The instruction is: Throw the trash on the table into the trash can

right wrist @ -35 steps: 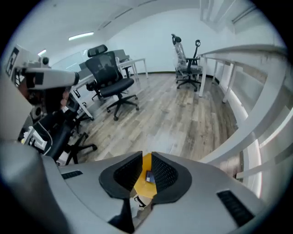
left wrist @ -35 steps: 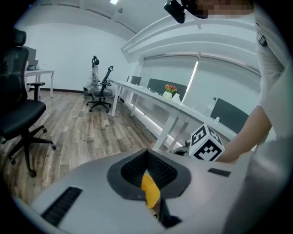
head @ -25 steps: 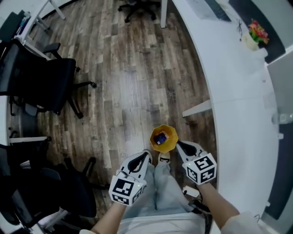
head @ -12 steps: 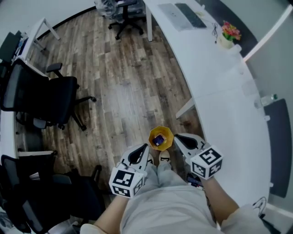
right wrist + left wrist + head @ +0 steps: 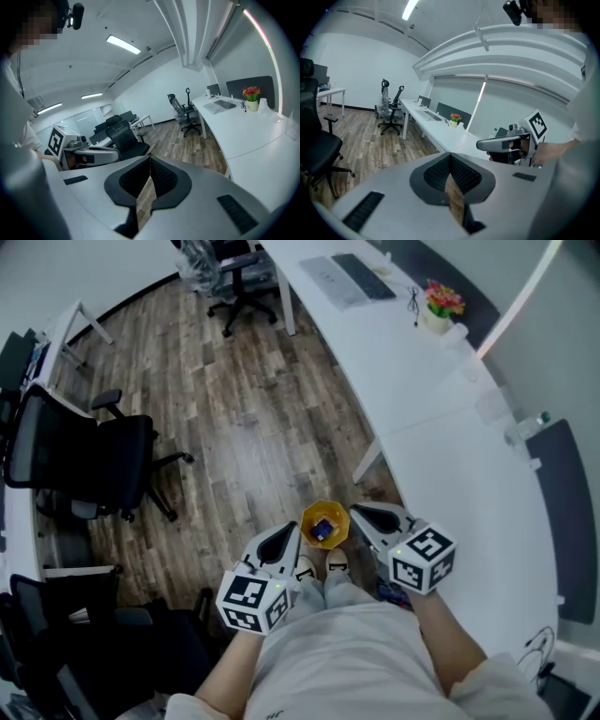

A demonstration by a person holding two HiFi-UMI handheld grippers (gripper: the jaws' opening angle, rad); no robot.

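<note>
Jaws of both grippers are closed tip to tip, and neither has anything between its pads. Two grippers show in the head view, the left gripper (image 5: pixel 294 527) and the right gripper (image 5: pixel 355 511), each carrying one marker cube and both pointing away from the person and slightly downward.

Nearest below them are the person's two shoes (image 5: pixel 337 566). Just beyond the shoes stands one yellow trash can (image 5: pixel 324 524), on the wooden floor (image 5: pixel 244 427). It lies between the two gripper tips as seen from above, and it is beside the near end of the desk, not on it. The can is upright, with its long axis vertical, so it is seen end-on with its open mouth facing up. Inside lies one blue piece of trash (image 5: pixel 325 528). I cannot tell whether anything else is in there.

To the left stands a black office chair (image 5: pixel 89 460). On the right, one long white curved desk (image 5: pixel 441 456) runs into the distance. At its far end are one keyboard (image 5: pixel 362 276) and one flower pot (image 5: pixel 437 306). Another chair (image 5: pixel 234 277) stands far off.
</note>
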